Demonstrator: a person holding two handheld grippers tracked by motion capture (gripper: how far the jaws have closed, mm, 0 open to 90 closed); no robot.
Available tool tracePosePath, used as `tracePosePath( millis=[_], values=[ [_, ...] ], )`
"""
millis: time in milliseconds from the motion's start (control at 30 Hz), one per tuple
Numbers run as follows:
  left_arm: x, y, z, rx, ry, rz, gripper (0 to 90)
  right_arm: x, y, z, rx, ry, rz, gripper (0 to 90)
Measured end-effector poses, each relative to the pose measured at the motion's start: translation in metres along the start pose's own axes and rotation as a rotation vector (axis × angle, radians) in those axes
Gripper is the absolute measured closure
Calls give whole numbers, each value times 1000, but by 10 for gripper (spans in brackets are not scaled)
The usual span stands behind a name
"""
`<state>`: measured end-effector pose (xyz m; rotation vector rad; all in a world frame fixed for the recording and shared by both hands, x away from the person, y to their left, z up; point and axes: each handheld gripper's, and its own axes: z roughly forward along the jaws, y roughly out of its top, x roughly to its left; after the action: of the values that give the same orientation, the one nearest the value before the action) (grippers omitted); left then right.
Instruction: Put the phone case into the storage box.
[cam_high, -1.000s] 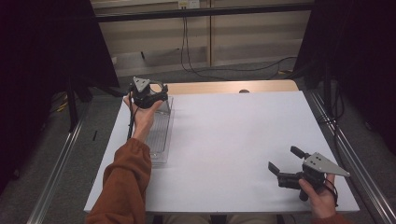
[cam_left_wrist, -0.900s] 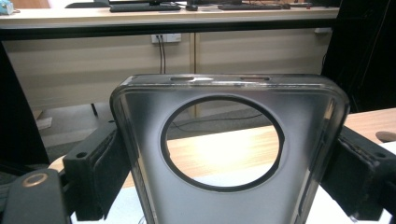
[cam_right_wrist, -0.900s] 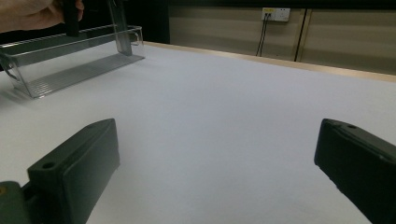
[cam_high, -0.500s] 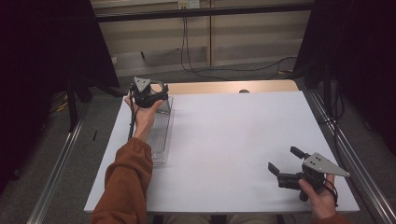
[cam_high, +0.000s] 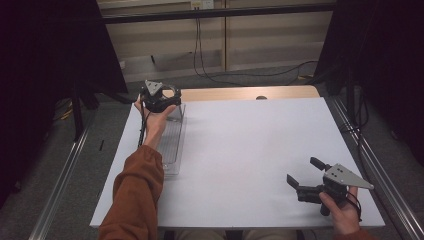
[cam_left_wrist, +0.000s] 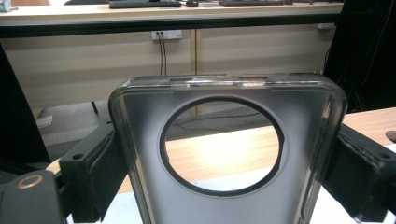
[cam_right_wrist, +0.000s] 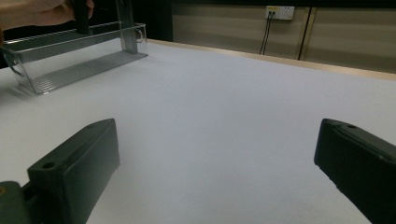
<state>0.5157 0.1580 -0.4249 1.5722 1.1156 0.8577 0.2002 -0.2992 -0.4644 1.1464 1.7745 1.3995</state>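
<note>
Gripping a translucent grey phone case with a large round camera cut-out (cam_left_wrist: 224, 154) by its two long edges, the left gripper (cam_high: 159, 98) holds it upright over the far end of the clear, ribbed plastic tray (cam_high: 171, 150) at the left side of the white table (cam_high: 250, 150). The step in hand appears to be placing the case into, or lifting it from, that tray; which one cannot be told. The right gripper (cam_high: 306, 175) rests near the front right corner, jaws spread wide on nothing, so the next move probably falls to the left gripper alone, which must keep the case level and clear of the tray walls.
</note>
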Motion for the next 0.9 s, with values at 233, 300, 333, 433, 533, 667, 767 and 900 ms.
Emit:
tracePosePath(
  millis=[233,300,333,433,533,667,767,900],
  values=[
    [-1,1,7,8,16,-7,97,0,0,0,-3,3,-1,0],
    [-1,2,10,14,14,-2,97,0,0,0,-2,5,3,0],
    [-1,2,10,14,14,-2,97,0,0,0,-2,5,3,0],
    [-2,3,12,16,26,4,98,-1,-1,0,0,8,-2,0],
    [-3,3,14,20,12,11,104,0,-1,0,-1,12,-2,0],
    [-2,3,17,13,2,3,106,0,0,0,-2,12,-1,0],
    [-2,3,17,16,7,-3,106,-1,-1,0,3,15,-2,0],
    [-1,2,18,27,-7,-22,98,-1,-1,-1,0,13,0,0]
  ],
)
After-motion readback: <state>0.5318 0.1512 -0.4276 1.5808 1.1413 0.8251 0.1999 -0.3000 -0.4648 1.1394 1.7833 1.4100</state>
